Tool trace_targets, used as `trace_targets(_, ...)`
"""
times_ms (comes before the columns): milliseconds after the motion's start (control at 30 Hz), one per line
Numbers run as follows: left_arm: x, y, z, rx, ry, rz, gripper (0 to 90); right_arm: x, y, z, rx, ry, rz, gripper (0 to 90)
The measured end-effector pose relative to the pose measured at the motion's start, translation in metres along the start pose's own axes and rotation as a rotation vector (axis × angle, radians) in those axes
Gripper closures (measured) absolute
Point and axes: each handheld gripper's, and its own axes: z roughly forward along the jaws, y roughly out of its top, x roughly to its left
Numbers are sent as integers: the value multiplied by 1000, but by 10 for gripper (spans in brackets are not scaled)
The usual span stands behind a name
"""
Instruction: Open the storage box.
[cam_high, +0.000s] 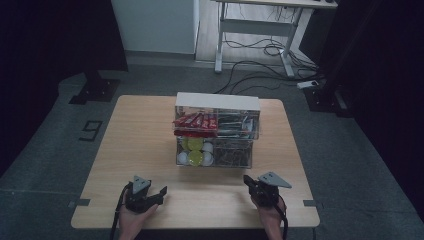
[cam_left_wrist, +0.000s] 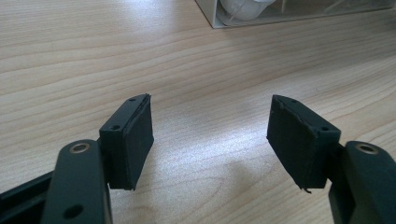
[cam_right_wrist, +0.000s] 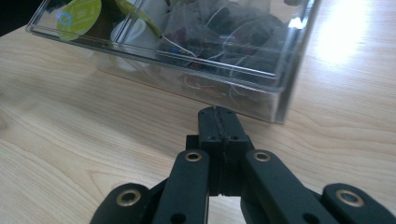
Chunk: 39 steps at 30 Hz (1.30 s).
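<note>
So my right tongs (cam_right_wrist: 218, 116) are pinched shut on nothing, nose just short of the clear plastic two-tier organiser box (cam_right_wrist: 280, 100) mid light wood table (cam_high: 145, 145). Left tongs (cam_left_wrist: 210, 140) half open, empty. Risk imo: closed tips shove the box instead of grabbing anything.

Dim overhead view, glare on tabletop (cam_right_wrist: 345, 32)

Wooden table (cam_high: 140, 145), grey floor (cam_high: 60, 150), white desk frame (cam_high: 255, 30), floor cables (cam_high: 260, 55)
</note>
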Motion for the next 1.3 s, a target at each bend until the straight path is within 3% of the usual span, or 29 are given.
trace_targets(367, -2, -5, -2, 2, 2, -7, 317, 17, 4, 24, 21, 27, -48, 895)
trace_targets(633, -1, -7, -5, 2, 13, -12, 317, 22, 11, 39, 26, 53, -43, 895)
trace_targets(1300, 6, -4, -7, 7, 28, 0, 314, 17, 16, 40, 21, 49, -72, 896)
